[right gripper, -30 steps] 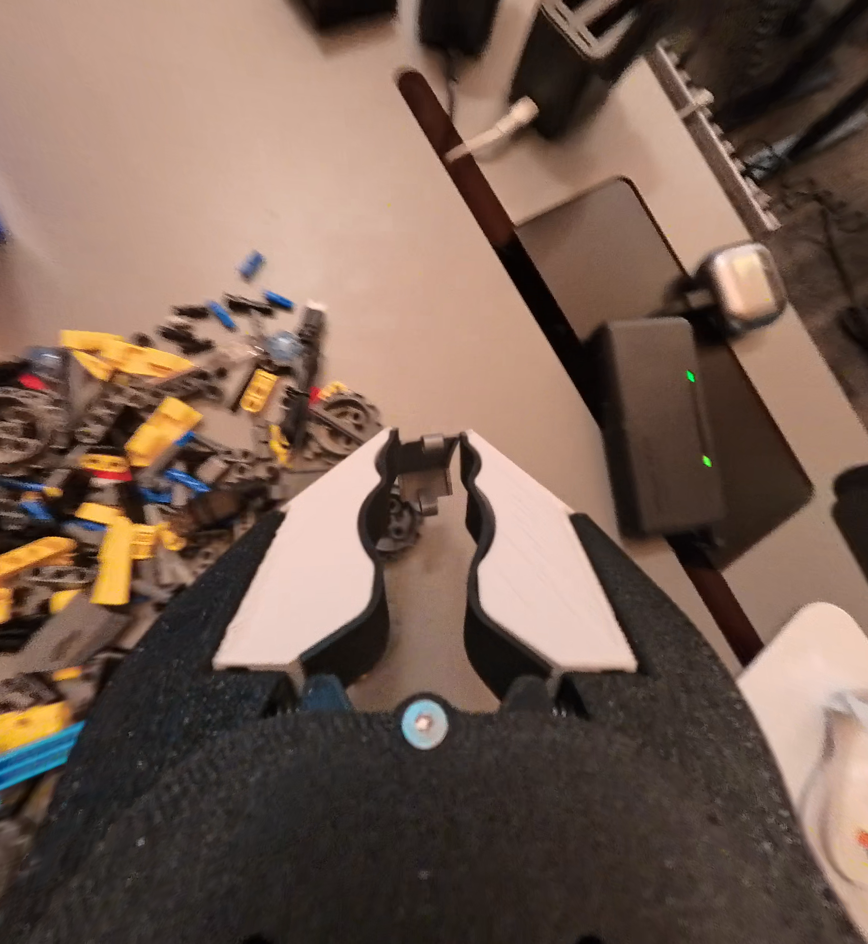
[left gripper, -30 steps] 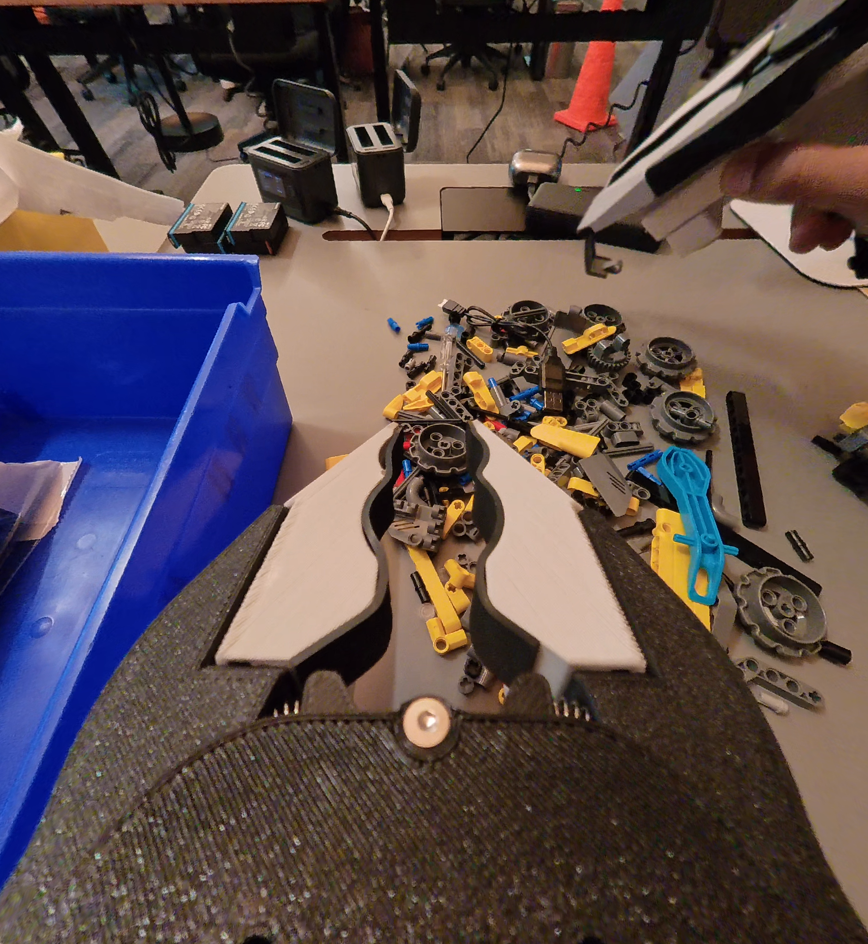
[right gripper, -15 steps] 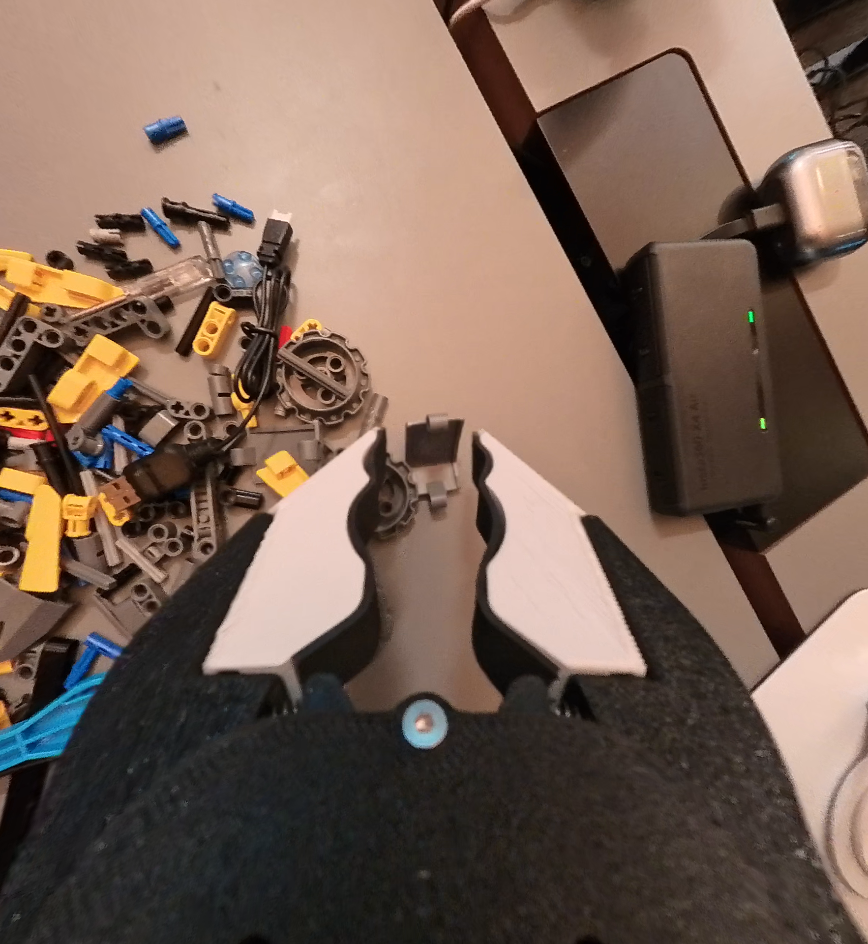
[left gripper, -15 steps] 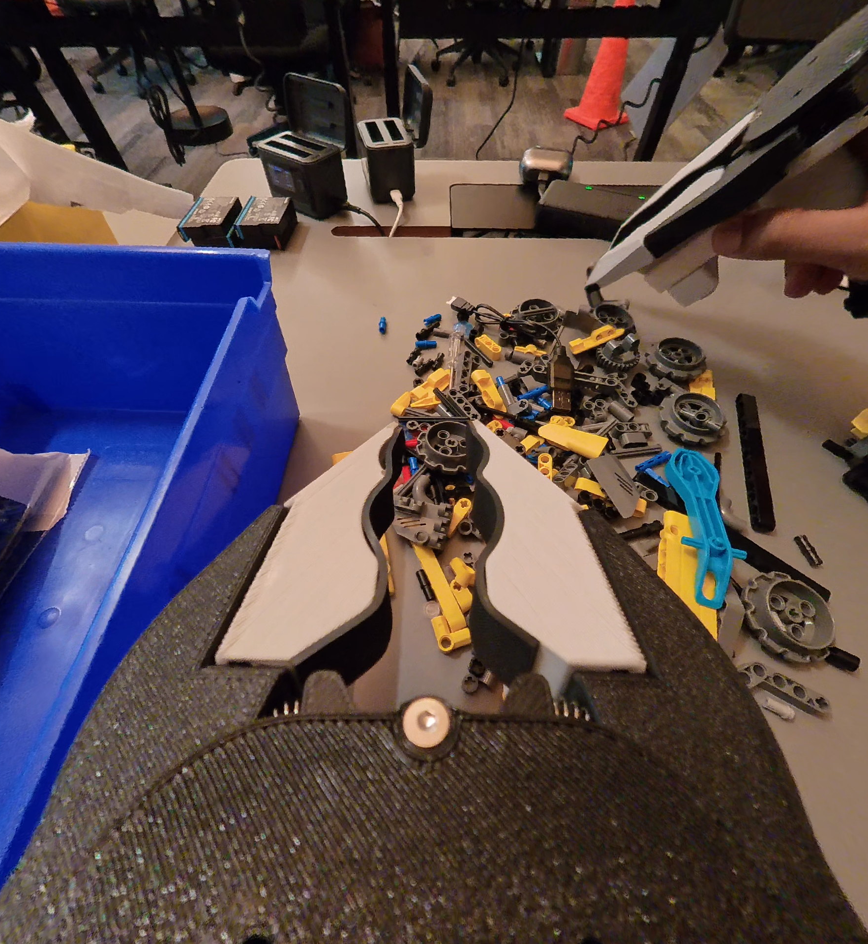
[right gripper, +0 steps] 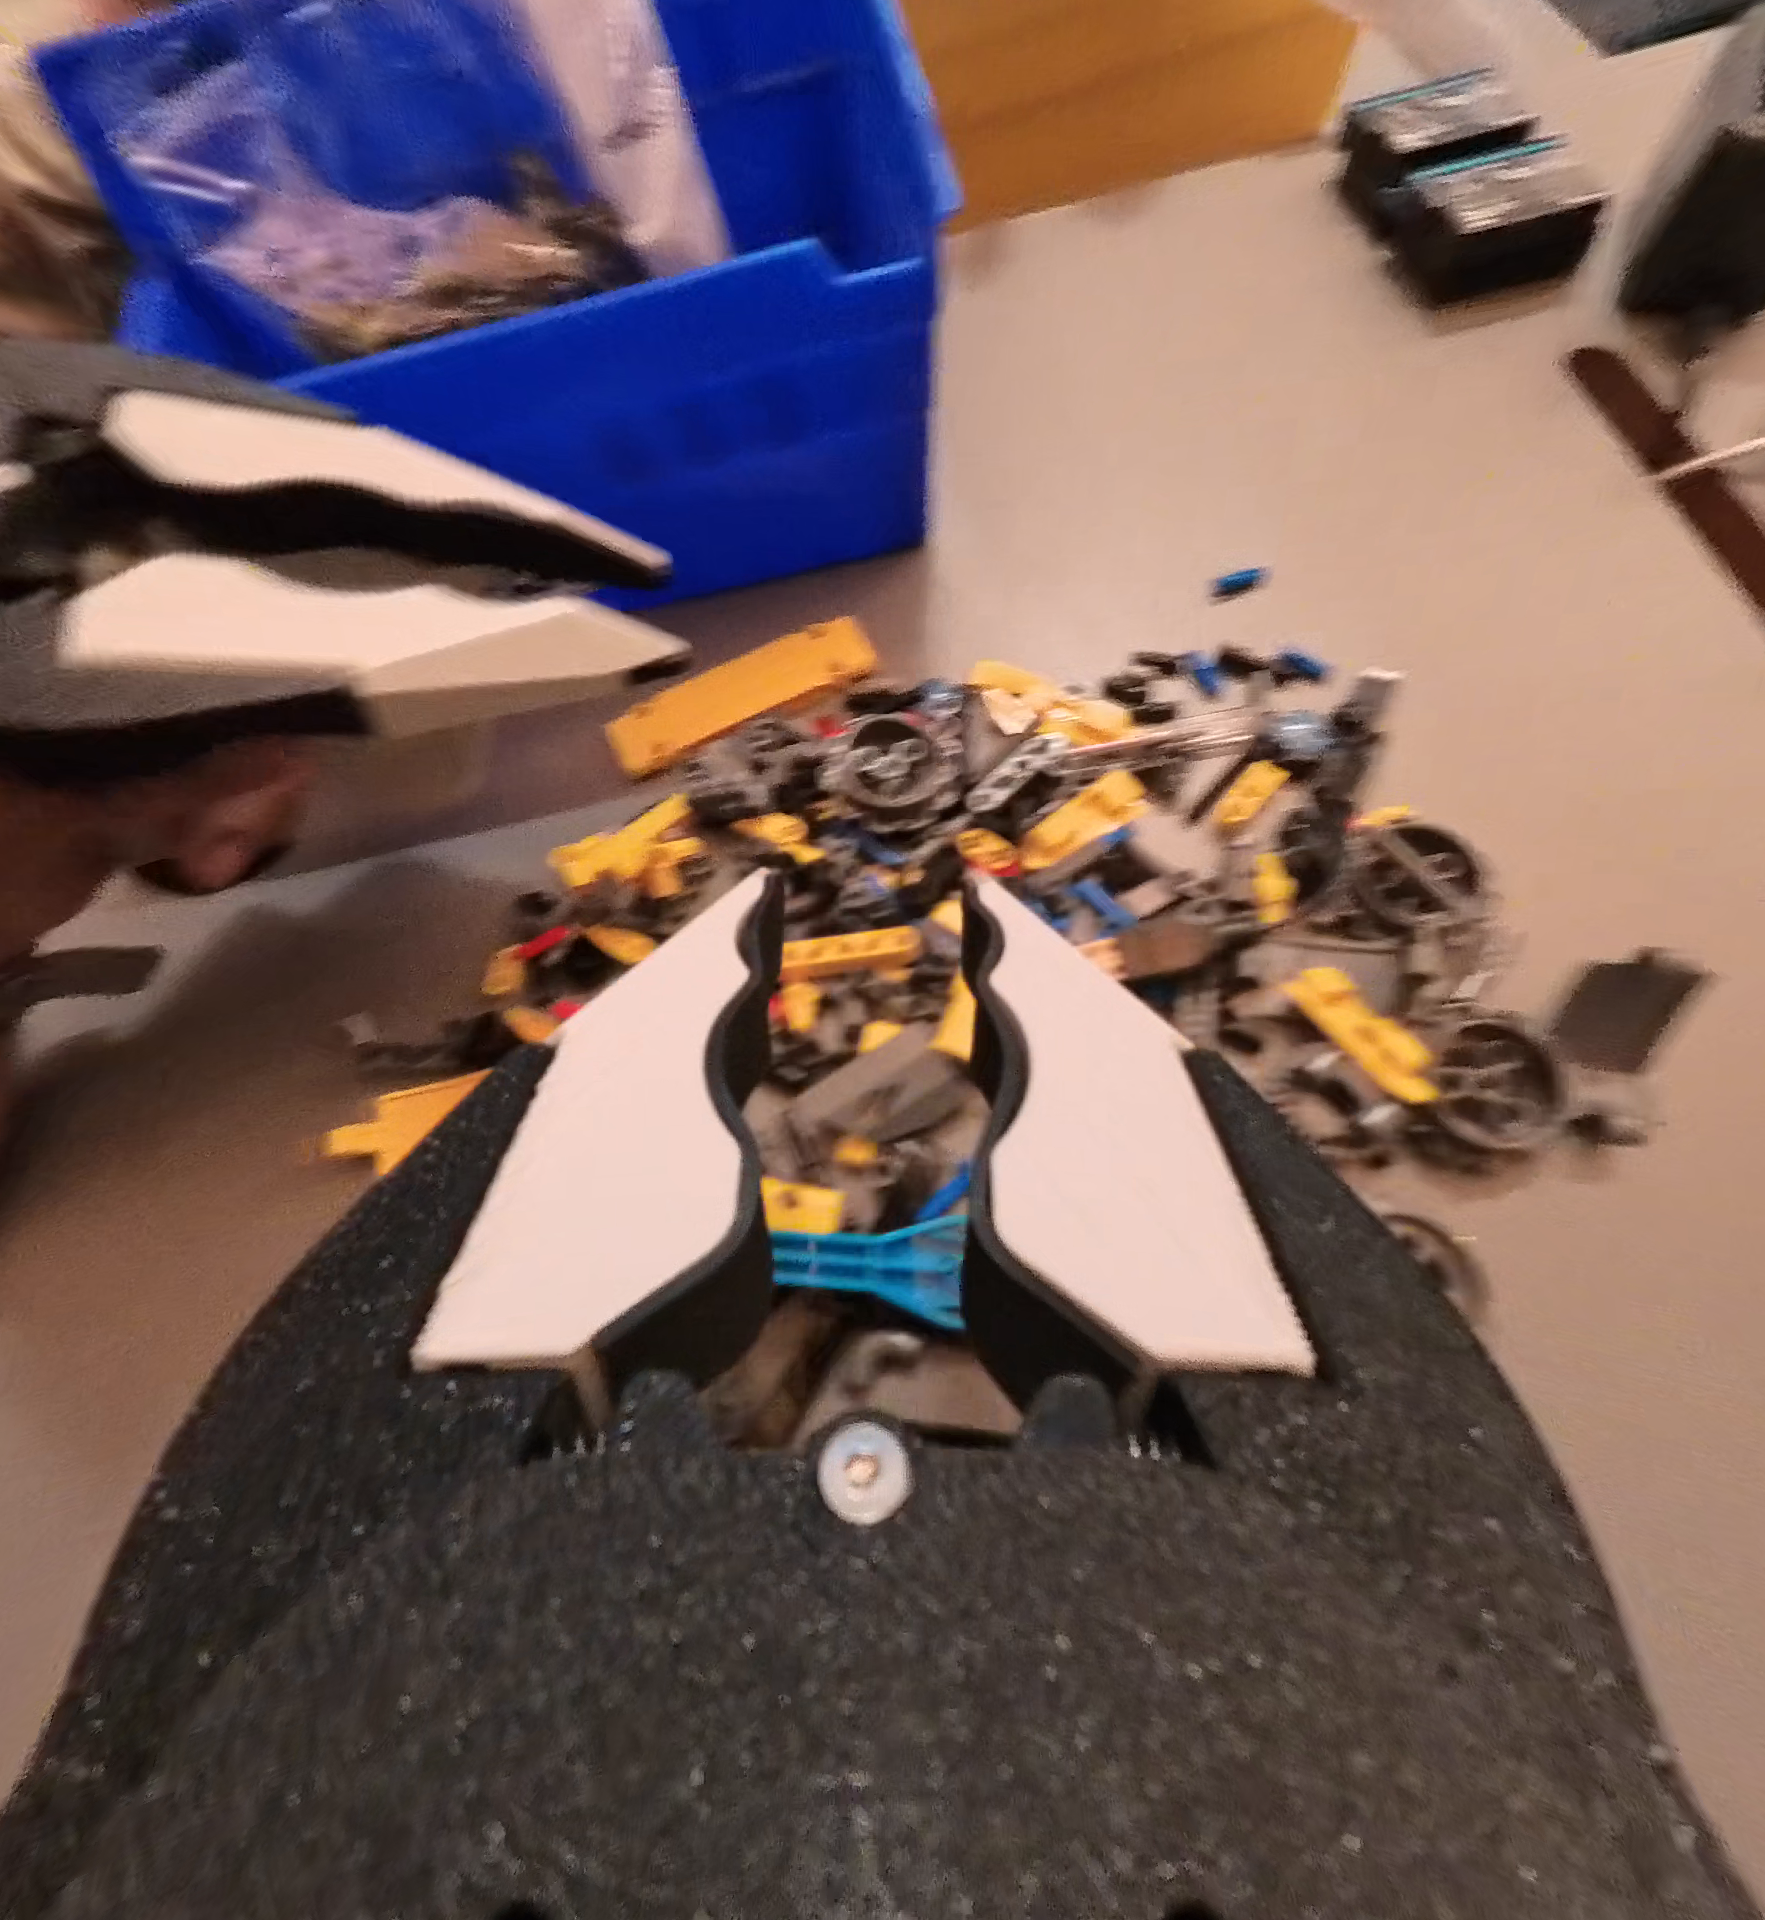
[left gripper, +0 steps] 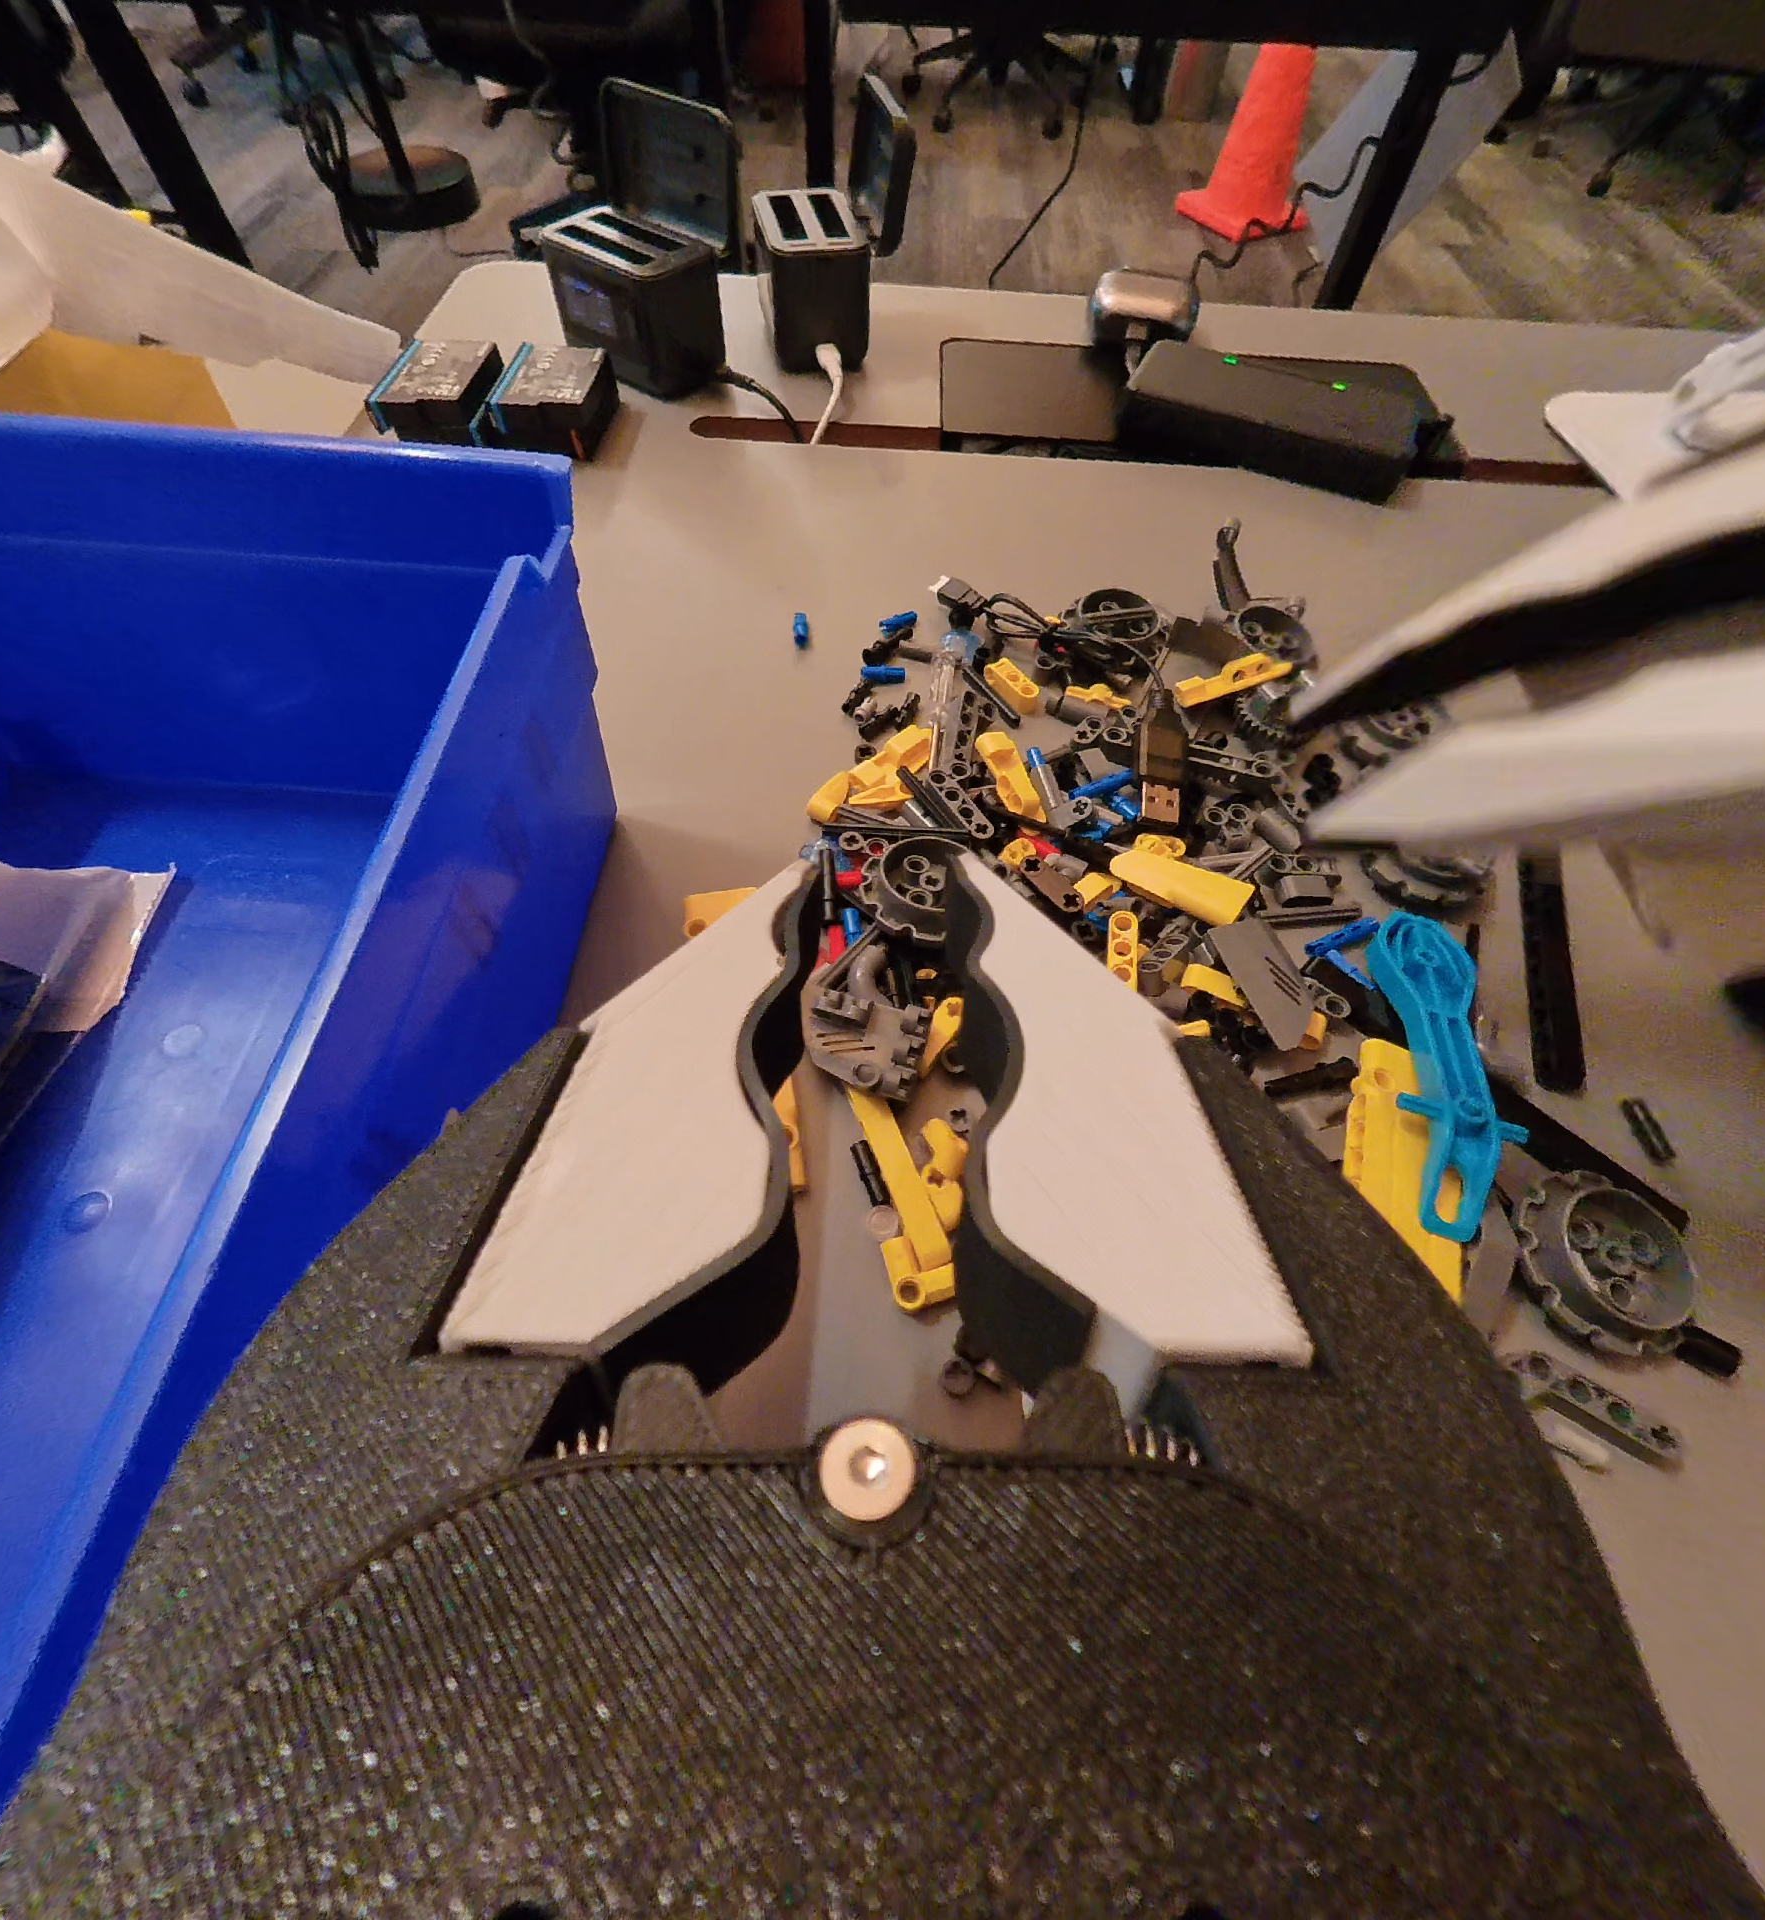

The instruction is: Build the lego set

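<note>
A pile of small yellow, grey, black and blue building pieces (left gripper: 1065, 790) lies on the grey table. My left gripper (left gripper: 883, 868) is open and hovers over the pile's near-left edge. A grey wheel hub (left gripper: 909, 883) shows between its tips, below them. In the right wrist view, the left gripper (right gripper: 665, 608) is off the table with nothing between its fingers. My right gripper (right gripper: 870, 888) is open and empty, low over the pile (right gripper: 1065, 831), above a turquoise piece (right gripper: 857, 1262). In the left wrist view it (left gripper: 1304, 774) reaches in from the right.
A blue bin (left gripper: 234, 447) holding plastic bags stands to the left of the pile and shows in the right wrist view (right gripper: 649, 416). Battery chargers (left gripper: 639, 291), batteries (left gripper: 493, 395) and a black power brick (left gripper: 1273, 416) line the table's back edge. A hand (right gripper: 203, 821) holds the left gripper. It is some 9 centimeters from my right tips to the turquoise piece (right gripper: 857, 1262). It is also in sight in the left wrist view (left gripper: 1445, 1011).
My right gripper has swung from the table's back edge down over the pile. The small grey piece it held is no longer between its fingers. My left gripper has barely moved.
</note>
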Available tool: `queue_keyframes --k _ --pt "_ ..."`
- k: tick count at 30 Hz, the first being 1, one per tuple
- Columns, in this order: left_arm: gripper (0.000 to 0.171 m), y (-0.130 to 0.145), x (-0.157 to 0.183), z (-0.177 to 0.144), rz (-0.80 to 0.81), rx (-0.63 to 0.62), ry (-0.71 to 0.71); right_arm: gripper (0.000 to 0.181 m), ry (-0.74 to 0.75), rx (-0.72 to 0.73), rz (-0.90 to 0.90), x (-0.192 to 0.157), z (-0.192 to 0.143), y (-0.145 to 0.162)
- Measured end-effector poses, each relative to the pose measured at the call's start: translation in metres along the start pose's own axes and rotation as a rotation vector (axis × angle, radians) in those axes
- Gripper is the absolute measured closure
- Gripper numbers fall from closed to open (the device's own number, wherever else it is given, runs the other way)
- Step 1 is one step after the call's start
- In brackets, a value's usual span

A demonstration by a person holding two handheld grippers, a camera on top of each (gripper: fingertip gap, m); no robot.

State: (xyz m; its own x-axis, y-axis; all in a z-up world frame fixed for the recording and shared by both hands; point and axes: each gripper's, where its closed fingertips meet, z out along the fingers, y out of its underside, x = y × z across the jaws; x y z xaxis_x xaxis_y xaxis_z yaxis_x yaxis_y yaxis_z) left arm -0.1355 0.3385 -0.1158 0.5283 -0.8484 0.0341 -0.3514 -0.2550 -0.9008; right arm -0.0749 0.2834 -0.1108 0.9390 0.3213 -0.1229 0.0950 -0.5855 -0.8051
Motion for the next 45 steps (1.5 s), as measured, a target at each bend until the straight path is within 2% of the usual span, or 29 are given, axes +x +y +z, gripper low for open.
queue_keyframes --k 4,8,13,15,18,20,24,26,30,35,38,45 --pt "0.157 0.001 0.008 0.000 -0.021 -0.007 0.046 0.153 -0.030 0.037 -0.016 -0.039 -0.008 0.022" --pt "0.166 0.002 0.007 0.001 -0.014 -0.013 0.036 0.158 0.040 0.077 -0.059 -0.045 -0.015 0.035" --pt "0.170 0.001 0.007 0.001 -0.018 -0.008 0.042 0.167 0.111 0.128 -0.061 -0.049 -0.030 0.053" --pt "0.169 0.001 0.008 0.001 -0.008 -0.009 0.040 0.163 0.113 0.107 -0.088 -0.056 -0.028 0.065" --pt "0.165 0.003 0.010 0.003 0.016 -0.021 0.034 0.148 0.119 0.037 -0.147 -0.065 -0.016 0.084" --pt "0.164 0.004 0.009 0.004 0.032 -0.029 0.020 0.141 0.131 0.027 -0.182 -0.069 -0.013 0.083" --pt "0.162 0.006 0.009 0.005 0.045 -0.039 0.009 0.116 0.149 0.017 -0.171 -0.067 -0.008 0.084" --pt "0.161 0.006 0.009 0.005 0.049 -0.037 0.005 0.110 0.167 -0.001 -0.169 -0.065 -0.008 0.086" --pt "0.159 0.006 0.009 0.006 0.059 -0.040 0.002 0.105 0.208 -0.022 -0.182 -0.060 -0.009 0.090" --pt "0.158 0.008 0.009 0.006 0.070 -0.046 -0.007 0.113 0.298 -0.069 -0.195 -0.043 -0.013 0.097" --pt "0.158 0.008 0.008 0.006 0.071 -0.047 -0.008 0.116 0.278 -0.064 -0.148 -0.042 -0.016 0.098" --pt "0.157 0.008 0.010 0.007 0.078 -0.050 -0.008 0.116 0.201 0.056 -0.123 -0.060 -0.015 0.073"
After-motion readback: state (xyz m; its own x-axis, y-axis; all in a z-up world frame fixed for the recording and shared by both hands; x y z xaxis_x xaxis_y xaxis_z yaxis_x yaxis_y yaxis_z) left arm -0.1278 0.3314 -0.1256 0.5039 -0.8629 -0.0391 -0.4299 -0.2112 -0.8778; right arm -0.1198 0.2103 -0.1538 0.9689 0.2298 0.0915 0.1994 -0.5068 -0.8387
